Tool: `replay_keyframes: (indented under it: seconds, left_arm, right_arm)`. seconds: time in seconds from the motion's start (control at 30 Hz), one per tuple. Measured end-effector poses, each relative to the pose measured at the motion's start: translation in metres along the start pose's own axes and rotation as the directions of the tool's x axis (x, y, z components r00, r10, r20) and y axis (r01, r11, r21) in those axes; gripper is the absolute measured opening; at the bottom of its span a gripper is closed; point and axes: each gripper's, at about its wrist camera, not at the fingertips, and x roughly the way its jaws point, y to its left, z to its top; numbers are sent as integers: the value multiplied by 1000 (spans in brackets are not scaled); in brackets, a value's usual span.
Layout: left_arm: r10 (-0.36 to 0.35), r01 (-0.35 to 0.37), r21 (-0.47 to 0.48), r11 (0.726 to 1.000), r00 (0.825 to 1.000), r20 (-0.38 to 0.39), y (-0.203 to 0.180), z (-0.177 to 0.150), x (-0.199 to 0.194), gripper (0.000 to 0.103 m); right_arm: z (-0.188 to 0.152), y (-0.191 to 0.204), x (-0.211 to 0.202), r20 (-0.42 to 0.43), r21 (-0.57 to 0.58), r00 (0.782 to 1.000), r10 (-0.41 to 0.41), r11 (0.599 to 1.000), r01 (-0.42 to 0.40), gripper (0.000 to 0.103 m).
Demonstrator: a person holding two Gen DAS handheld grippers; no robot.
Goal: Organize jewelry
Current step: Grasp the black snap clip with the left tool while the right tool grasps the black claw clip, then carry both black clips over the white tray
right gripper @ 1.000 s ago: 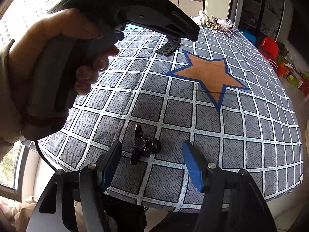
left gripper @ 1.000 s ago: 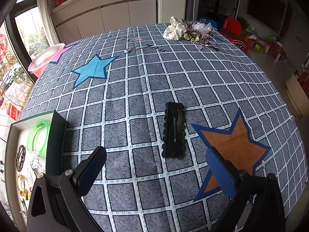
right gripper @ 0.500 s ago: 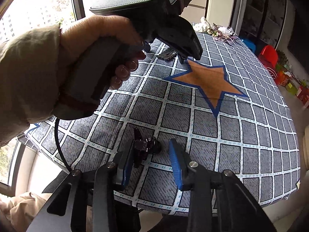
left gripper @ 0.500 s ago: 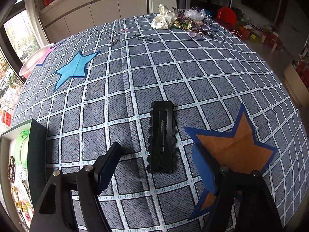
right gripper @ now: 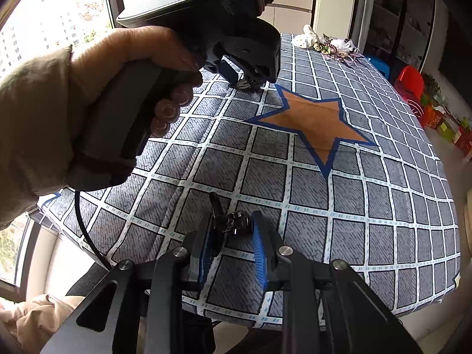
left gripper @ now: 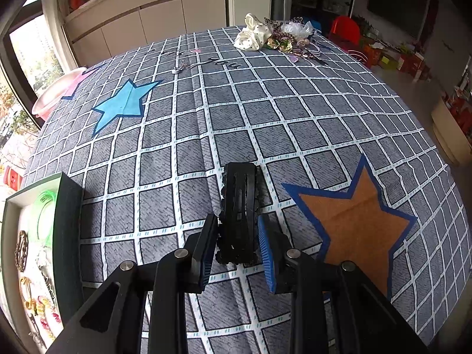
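A long black hair clip lies flat on the checked tablecloth. My left gripper straddles the clip's near end. Its jaws are closing, and both blue pads touch the clip's edges. In the right wrist view a small dark glossy hair ornament sits near the table's front edge. My right gripper is around it, jaws closing, with its pads against its sides. That view also shows a person's hand holding the left gripper over the black hair clip.
A dark green box at the left edge holds a green bangle, a chain and small trinkets. A pile of hair accessories lies at the far side, with a small silver piece nearby. A pink basin stands beyond the left edge.
Both grippers' jaws have narrowed from wide apart to the sides of their items. The left gripper came forward and down until the black clip lay between its fingers. The right one stayed put.
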Motion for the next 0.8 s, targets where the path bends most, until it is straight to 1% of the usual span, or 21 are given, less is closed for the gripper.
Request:
replay_keyframes:
  seconds: [0.37, 0.8]
  left_arm:
    - [3, -2, -100, 995, 1000, 15, 27, -49, -30, 36]
    - [15, -10, -109, 994, 999, 51, 36, -86, -68, 36]
  right_arm:
    - [2, -5, -1, -2, 26, 1000, 19, 999, -19, 26]
    - [15, -25, -5, 6, 100, 999, 49, 994, -50, 26]
